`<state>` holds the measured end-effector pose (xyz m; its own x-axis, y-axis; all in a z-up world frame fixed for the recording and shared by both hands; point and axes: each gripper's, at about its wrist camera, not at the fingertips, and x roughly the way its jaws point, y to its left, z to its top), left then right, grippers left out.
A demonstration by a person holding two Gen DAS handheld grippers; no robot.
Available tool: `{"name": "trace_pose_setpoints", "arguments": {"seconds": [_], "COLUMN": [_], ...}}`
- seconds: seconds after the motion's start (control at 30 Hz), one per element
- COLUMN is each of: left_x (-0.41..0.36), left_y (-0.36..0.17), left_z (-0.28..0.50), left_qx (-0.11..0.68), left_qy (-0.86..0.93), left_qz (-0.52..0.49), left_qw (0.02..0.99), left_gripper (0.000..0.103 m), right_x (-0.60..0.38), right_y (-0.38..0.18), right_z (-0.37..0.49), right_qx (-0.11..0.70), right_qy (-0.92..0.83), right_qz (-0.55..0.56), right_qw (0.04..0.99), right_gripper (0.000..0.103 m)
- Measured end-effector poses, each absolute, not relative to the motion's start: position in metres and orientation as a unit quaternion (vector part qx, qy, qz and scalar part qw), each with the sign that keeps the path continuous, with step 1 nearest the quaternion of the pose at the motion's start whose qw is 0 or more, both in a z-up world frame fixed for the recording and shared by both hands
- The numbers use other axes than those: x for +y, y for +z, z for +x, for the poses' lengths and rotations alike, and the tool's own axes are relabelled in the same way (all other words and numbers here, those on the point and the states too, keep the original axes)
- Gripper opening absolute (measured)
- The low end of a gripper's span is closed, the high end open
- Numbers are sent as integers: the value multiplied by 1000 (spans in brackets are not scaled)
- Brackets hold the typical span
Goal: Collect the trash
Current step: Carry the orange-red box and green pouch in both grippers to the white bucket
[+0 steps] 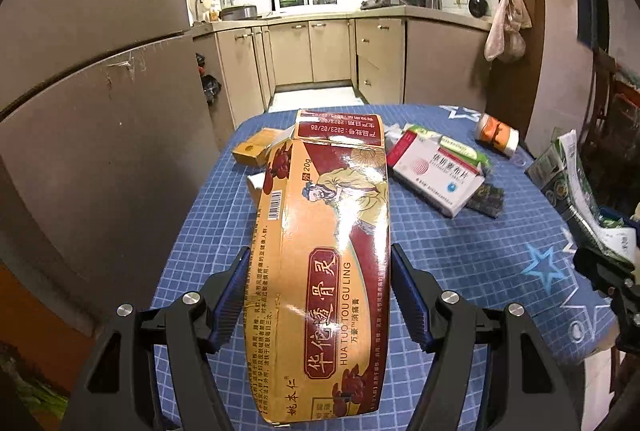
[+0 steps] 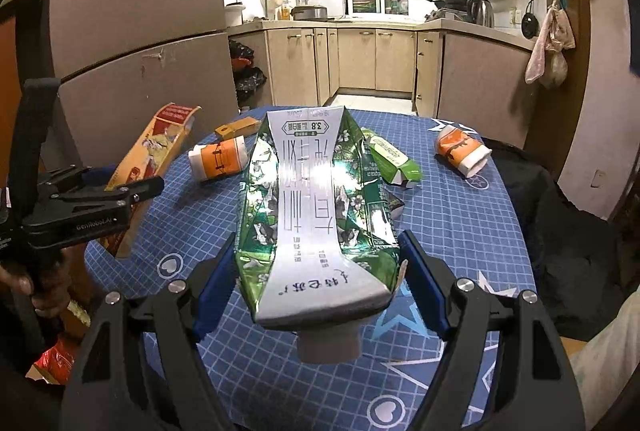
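My left gripper point(image 1: 318, 263) is shut on a long orange and red medicine box point(image 1: 324, 255) and holds it above the blue grid tablecloth point(image 1: 460, 271). It also shows in the right wrist view point(image 2: 152, 155), with the left gripper point(image 2: 152, 187) at the left edge. My right gripper point(image 2: 318, 251) is shut on a flattened green and white milk carton point(image 2: 312, 215), held over the table. That carton point(image 1: 572, 183) shows at the right in the left wrist view.
On the table lie a white and red pill box point(image 1: 438, 173), a small yellow box point(image 1: 252, 147), two orange and white cartons point(image 2: 218, 157) point(image 2: 460, 147) and a green box point(image 2: 390, 155). A fridge point(image 1: 100, 79) stands left. Kitchen cabinets point(image 2: 376, 59) stand behind.
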<state>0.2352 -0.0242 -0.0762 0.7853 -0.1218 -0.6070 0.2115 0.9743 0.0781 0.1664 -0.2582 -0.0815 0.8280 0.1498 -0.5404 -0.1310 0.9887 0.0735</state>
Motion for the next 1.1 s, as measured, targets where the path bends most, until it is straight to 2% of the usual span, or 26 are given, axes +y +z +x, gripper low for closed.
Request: {"name": "trace_pose_setpoints", "arguments": {"seconds": [0.57, 1.1], "left_x": [-45, -83], "left_y": [-26, -12], "left_z": [212, 195], "left_qx": [248, 200], "left_qy": [-96, -99], "left_qz": [69, 84], "left_qw": [961, 971], "left_gripper": [69, 69], "right_x": [-273, -298], "right_y": [-52, -36], "right_z": [136, 108], "right_qx": [231, 196], "right_qy": [51, 0], "right_qz": [16, 25], "right_qw": [971, 980], "right_gripper": [74, 74]}}
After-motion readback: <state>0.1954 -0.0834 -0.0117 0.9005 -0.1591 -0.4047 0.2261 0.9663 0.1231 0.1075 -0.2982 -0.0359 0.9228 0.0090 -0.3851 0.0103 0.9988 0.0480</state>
